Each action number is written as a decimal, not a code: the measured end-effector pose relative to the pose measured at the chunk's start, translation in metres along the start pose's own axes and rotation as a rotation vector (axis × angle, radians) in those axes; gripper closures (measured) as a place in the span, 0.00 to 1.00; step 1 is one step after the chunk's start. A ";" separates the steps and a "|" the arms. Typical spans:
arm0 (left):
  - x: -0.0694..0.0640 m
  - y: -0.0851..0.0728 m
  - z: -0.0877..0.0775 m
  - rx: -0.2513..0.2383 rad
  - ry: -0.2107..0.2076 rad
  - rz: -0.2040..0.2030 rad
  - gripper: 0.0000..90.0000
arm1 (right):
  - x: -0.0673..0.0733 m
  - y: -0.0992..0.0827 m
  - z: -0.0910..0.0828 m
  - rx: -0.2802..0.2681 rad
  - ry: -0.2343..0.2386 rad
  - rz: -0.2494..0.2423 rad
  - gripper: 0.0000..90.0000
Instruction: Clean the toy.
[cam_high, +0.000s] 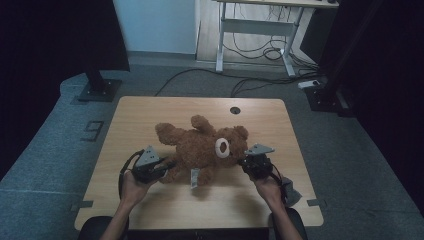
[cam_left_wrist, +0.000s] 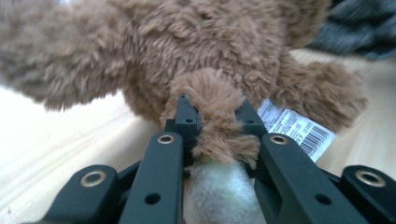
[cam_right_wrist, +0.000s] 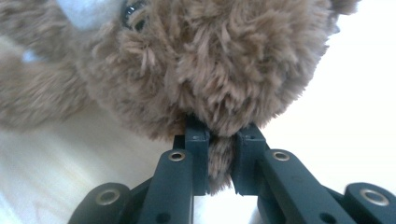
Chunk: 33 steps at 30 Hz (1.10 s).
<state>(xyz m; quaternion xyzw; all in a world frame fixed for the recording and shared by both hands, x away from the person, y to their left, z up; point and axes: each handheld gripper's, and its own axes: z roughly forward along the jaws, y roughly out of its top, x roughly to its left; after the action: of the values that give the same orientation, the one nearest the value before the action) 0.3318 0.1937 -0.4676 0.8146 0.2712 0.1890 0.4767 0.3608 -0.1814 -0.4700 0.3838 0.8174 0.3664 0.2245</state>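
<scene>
A brown teddy bear (cam_high: 200, 147) lies on its back in the middle of the wooden table (cam_high: 145, 112), its head toward the right. My left gripper (cam_high: 167, 166) is at the bear's lower left. In the left gripper view this gripper (cam_left_wrist: 217, 116) is shut on a furry paw with a white sole (cam_left_wrist: 219, 140), and a white barcode label (cam_left_wrist: 296, 128) hangs beside it. My right gripper (cam_high: 243, 162) is at the head's near side. In the right gripper view this gripper (cam_right_wrist: 219, 135) pinches a flap of brown fur, probably an ear (cam_right_wrist: 219, 158), under the head (cam_right_wrist: 210, 60).
A round cable hole (cam_high: 235, 110) sits near the table's far edge. A grey cloth (cam_high: 292, 192) lies by the right wrist. On the floor beyond stand a black stand base (cam_high: 100, 90), a white desk frame (cam_high: 260, 25) and loose cables (cam_high: 250, 82).
</scene>
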 end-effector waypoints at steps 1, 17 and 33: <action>-0.004 0.002 -0.004 -0.017 0.003 0.005 0.85 | -0.003 0.005 -0.002 -0.011 -0.003 -0.003 0.88; -0.059 0.017 -0.008 -0.047 -0.008 0.097 0.84 | -0.031 0.057 0.012 -0.029 -0.038 -0.051 0.89; -0.087 0.010 0.027 0.021 -0.025 0.148 0.84 | -0.032 0.073 0.066 0.025 -0.045 -0.073 0.90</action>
<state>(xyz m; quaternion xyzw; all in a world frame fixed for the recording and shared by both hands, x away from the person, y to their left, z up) 0.2822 0.1174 -0.4756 0.8398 0.2062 0.2108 0.4559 0.4566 -0.1469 -0.4527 0.3644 0.8303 0.3388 0.2510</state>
